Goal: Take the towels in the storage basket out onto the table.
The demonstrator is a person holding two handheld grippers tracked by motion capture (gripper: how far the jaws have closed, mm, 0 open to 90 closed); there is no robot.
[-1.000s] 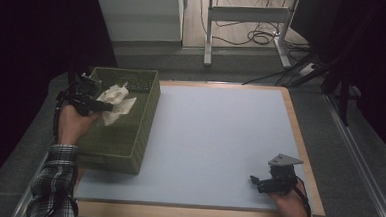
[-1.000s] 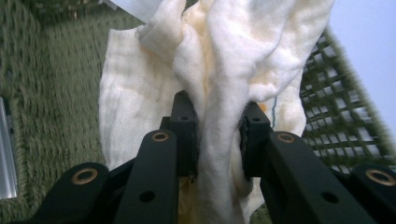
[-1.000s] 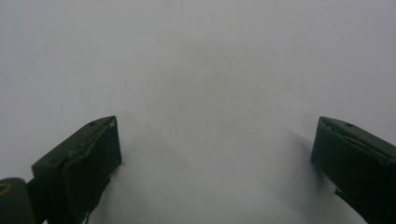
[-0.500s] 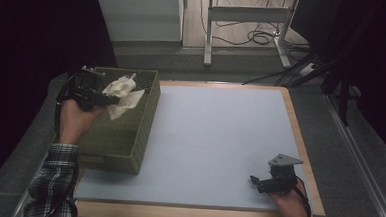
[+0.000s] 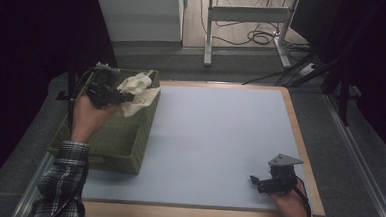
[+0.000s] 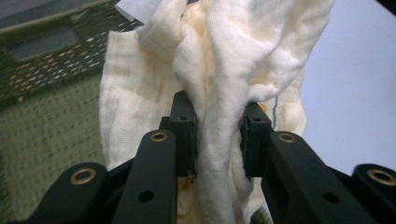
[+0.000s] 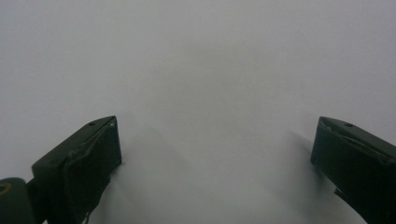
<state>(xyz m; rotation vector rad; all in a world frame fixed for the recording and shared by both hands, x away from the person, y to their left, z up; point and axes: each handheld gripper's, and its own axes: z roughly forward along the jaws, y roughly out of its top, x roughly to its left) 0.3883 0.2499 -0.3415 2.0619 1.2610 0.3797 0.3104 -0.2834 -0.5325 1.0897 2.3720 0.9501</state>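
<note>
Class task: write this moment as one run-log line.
left gripper: shut on cloth | cloth: lifted above green basket | right gripper: open, over table

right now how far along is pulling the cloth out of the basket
Done: the left gripper has clamped a fold of the cream woven cloth. In hand: the cloth hangs over the rim of the green woven basket. Left: carrying it to the pale blue table mat, where the open right gripper rests.

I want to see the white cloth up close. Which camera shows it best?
The left gripper view: the cream cloth is close up there, its weave plain, pinched between the left tongs. The high view shows it small and far, hanging over the green basket. The right gripper view looks along the open right tongs at bare table.
</note>
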